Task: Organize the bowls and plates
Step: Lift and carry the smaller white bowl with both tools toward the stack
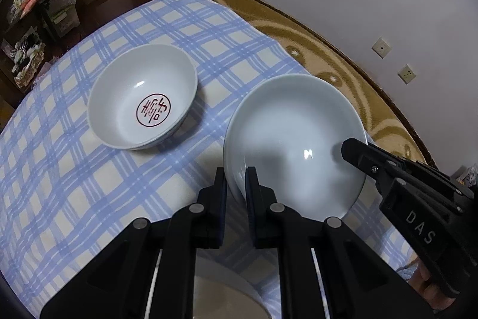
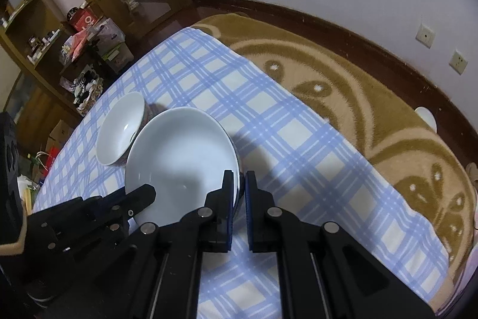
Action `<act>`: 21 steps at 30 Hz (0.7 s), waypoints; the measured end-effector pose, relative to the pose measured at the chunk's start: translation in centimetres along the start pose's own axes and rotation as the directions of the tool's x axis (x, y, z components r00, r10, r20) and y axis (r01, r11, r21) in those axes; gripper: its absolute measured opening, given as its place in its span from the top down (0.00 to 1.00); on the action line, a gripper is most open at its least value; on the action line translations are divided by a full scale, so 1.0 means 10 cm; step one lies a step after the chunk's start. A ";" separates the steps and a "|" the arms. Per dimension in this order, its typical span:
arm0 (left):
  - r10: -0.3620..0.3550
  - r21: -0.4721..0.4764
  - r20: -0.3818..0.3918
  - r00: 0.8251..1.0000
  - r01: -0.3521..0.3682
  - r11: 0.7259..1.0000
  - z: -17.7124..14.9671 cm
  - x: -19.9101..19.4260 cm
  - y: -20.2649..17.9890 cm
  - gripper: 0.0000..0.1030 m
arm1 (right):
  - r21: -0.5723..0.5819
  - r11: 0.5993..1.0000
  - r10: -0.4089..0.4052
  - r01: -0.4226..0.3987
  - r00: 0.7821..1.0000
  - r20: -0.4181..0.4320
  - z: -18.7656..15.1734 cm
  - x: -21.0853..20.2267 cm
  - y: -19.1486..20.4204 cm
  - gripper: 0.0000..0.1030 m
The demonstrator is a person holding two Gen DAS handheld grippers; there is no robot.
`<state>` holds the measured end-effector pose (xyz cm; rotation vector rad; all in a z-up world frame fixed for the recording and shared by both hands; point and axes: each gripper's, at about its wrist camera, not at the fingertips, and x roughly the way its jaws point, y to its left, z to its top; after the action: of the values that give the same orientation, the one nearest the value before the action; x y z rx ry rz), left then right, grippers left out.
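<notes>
I am working over a bed spread with a blue checked cloth point(image 1: 89, 184), a brown patterned blanket point(image 2: 373, 115) lying beyond it toward the wall. On the cloth the plain white plate point(image 1: 292, 139) is sitting tilted, and I am holding it from both sides. Just beside it, apart by a strip of cloth in my left view, the white bowl point(image 1: 143, 103) with the red emblem is resting upright and untouched. A further pale dish point(image 1: 227, 298) is showing under my left gripper, mostly hidden.

My left gripper point(image 1: 236, 184) is nearly closed, its pads pinching the near-left rim of the plate. My right gripper point(image 2: 239, 187) is squeezed almost completely together on the opposite rim, one finger inside the plate and one outside.

What worries me is the glaze: both grips are sitting on a thin, smooth lip, so the plate may be slipping out if I am lifting unevenly. If one hand is rising faster than the other, the plate is likely twisting in the pads and dropping. Swinging it leftward carelessly, I am risking a knock against the bowl, which looks very close in my right view. The soft bedding is also giving no firm base, so anything set down off-centre may be tipping.
</notes>
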<state>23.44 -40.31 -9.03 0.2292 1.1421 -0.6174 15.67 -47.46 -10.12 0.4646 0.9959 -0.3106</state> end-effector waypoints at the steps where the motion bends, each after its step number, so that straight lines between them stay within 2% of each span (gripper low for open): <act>1: 0.003 0.000 0.003 1.000 -0.003 1.000 -0.01 -0.03 0.00 0.88 | 0.002 1.000 0.001 -0.001 1.000 0.004 -0.01 -0.03 0.01 0.92; 8: 0.034 0.007 0.033 0.999 -0.034 0.999 -0.10 -0.26 -0.01 0.88 | -0.024 1.000 -0.015 0.017 0.998 0.055 -0.11 -0.26 0.15 0.92; 15: 0.021 -0.030 0.038 0.999 -0.020 0.999 -0.22 -0.49 0.09 0.88 | -0.021 1.000 0.022 -0.020 0.994 0.106 -0.19 -0.55 0.28 0.92; 21: 0.037 -0.030 0.059 0.998 -0.035 0.999 -0.32 -0.77 0.13 0.88 | -0.031 0.998 0.065 -0.061 0.989 0.136 -0.28 -0.75 0.38 0.92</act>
<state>19.55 -35.13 -3.61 0.2048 1.0864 -0.5720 11.55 -42.44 -4.08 0.4432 0.8495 -0.2681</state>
